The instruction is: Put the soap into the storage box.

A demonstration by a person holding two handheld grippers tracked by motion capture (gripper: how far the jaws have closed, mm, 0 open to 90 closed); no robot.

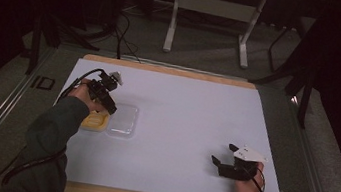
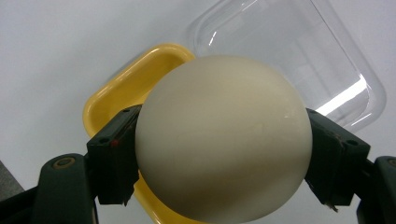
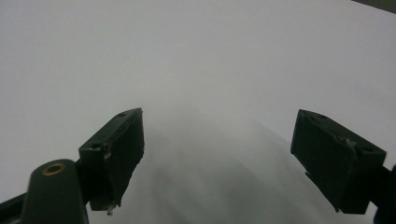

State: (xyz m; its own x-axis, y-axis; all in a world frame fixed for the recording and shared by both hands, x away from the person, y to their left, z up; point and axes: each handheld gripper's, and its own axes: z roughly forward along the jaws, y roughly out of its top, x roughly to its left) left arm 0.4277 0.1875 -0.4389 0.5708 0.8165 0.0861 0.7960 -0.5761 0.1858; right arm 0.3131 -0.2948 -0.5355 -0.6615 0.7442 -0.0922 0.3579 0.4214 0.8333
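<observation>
Currently a pale round ball [image 2: 223,137], perhaps an egg or a bun, is held between the jaws of the left gripper [image 2: 223,154], which are closed on its two sides about halfway. It is kept just above the yellow tray [image 2: 122,88], beside which the clear lid [image 2: 299,56] lies on the white table sheet [image 1: 191,114]. It is judged that the placing step is in hand: next the ball should be lowered slowly into the tray and the jaws opened only when it rests there. The right gripper [image 3: 219,158] is held wide open with nothing between its jaws, well apart over the bare sheet. Counted: one ball, one tray, one lid, two grippers.
</observation>
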